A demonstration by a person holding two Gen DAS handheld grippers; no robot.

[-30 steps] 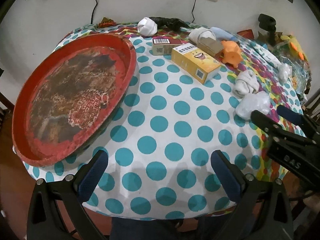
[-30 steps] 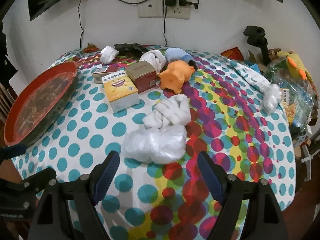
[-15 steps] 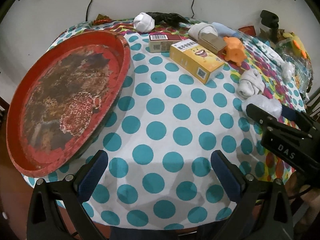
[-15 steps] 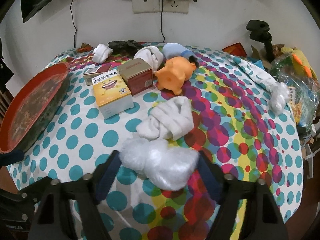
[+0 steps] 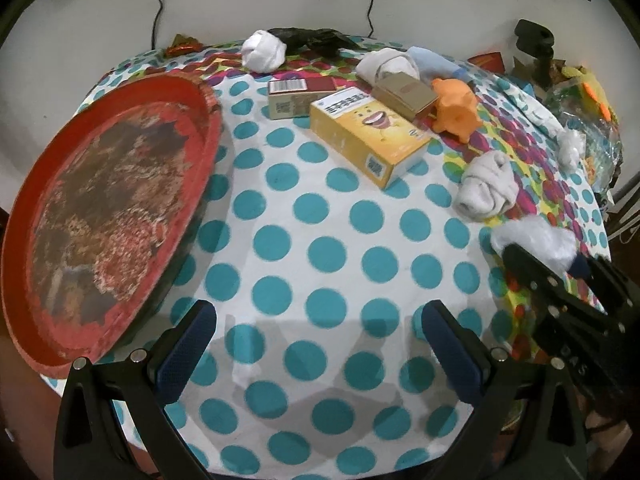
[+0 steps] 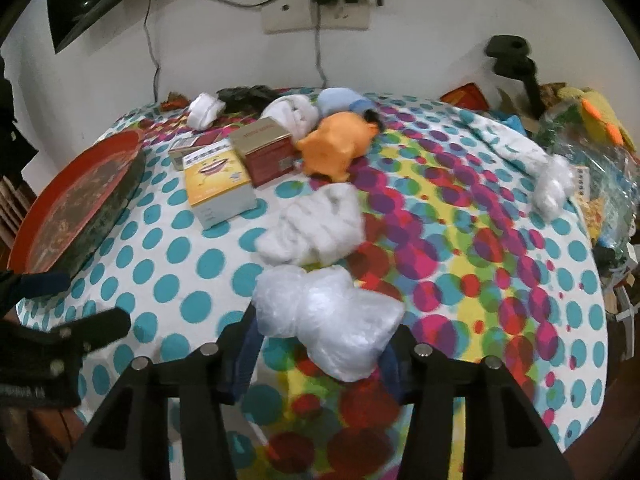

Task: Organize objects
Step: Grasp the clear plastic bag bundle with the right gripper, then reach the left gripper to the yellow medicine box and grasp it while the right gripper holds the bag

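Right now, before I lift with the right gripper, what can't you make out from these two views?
- Right gripper, jaws closing: the crumpled plastic bag between them covers the pads in the right wrist view, so contact is unclear.
- In the left wrist view, the right gripper's black frame hides the bag's near side.
- Yellow box: its print is too small to read.
- Red tray: its left edge is cut off in the right wrist view.

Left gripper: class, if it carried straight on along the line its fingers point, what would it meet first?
Most likely the bare polka-dot tablecloth. The left gripper is open with nothing between its fingers, and it points down at empty cloth between the red tray and the yellow box. Depth is hard to judge.
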